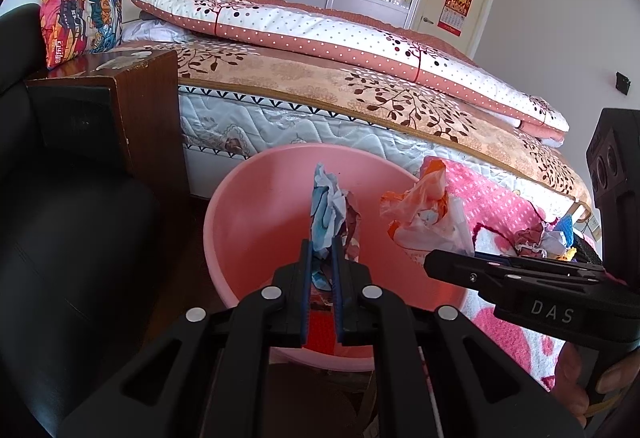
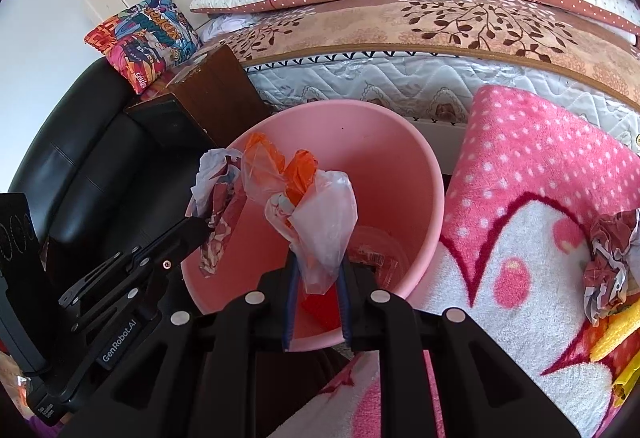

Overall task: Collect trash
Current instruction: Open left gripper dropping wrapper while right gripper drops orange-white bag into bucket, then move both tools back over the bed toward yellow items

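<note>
Directly ahead of both tongs: pink bin (image 1: pixel 248 222) standing open-mouthed on the floor beside the bed (image 1: pixel 320 86), already holding some wrappers at the bottom, seen in the right wrist view (image 2: pixel 372 258).

Between the fingers of the left tongs (image 1: pixel 322 258): crumpled blue-and-white paper (image 1: pixel 330 206), being held clamped, hanging over the bin's mouth. Not yet released.

Between the fingers of the right tongs (image 2: pixel 318 270): orange-and-clear plastic bag (image 2: pixel 316 214), likewise being gripped tight, hanging above the bin's opening. Not yet released.

To the right of the right tongs, on the pink blanket (image 2: pixel 540 198): further crumpled paper (image 2: pixel 612 258) lying uncollected, with yellow items (image 2: pixel 616 342) just beside it; nature of the latter not determinable.

Assessment: collection partly done. Some trash already lying in the bin; two pieces being carried and positioned for dropping; at least one crumpled piece remaining on the blanket. Judged as mid-task, with both releases and at least one more pick-up outstanding.
</note>
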Available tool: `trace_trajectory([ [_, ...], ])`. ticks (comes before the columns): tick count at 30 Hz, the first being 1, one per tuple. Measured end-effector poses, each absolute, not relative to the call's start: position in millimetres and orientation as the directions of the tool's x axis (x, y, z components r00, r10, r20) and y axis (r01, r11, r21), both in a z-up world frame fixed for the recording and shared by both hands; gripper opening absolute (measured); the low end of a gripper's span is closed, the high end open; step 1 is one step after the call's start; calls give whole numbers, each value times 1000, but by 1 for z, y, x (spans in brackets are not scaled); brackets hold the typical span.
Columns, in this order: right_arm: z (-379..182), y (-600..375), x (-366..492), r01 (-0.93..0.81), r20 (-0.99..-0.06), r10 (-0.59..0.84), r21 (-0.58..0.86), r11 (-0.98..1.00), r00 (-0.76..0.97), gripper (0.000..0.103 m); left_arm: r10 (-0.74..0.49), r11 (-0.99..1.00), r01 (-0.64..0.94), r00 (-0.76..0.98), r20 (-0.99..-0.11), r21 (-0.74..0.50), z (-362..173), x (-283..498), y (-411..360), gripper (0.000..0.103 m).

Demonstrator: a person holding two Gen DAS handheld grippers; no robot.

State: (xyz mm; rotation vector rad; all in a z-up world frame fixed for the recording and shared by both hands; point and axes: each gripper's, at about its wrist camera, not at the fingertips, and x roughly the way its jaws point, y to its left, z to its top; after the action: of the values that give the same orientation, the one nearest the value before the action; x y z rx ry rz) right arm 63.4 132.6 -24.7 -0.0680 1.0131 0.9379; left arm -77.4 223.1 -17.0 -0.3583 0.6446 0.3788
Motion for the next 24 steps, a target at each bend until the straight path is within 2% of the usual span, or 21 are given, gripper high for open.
trace_trajectory([
  [6,-26,135,64,-697,-747,636,350,625,195,17,230,870,-450,733,-640,-201,-18,-77,224,8],
  [8,-25,136,63,-698,-747,634,345,627,200,19,223,869,-448,734,-642,-211,-19,-77,226,9],
  [10,-25,136,63,-701,-745,634,340,627,206,25,218,868,-447,733,-644,-216,-20,-77,228,9],
  [13,-23,135,63,-700,-737,640,339,629,218,37,203,866,-445,729,-654,-228,-21,-77,231,13],
  [15,-21,134,63,-699,-730,646,342,628,222,40,193,867,-440,731,-655,-235,-22,-78,231,14],
  [17,-19,133,63,-702,-725,650,341,625,227,42,193,870,-432,741,-644,-238,-19,-80,231,24],
  [20,-16,130,61,-708,-719,652,330,625,241,44,190,873,-423,755,-628,-244,-14,-82,228,31],
  [24,-10,122,56,-716,-705,657,311,625,268,48,193,878,-415,760,-621,-236,-10,-84,223,31],
])
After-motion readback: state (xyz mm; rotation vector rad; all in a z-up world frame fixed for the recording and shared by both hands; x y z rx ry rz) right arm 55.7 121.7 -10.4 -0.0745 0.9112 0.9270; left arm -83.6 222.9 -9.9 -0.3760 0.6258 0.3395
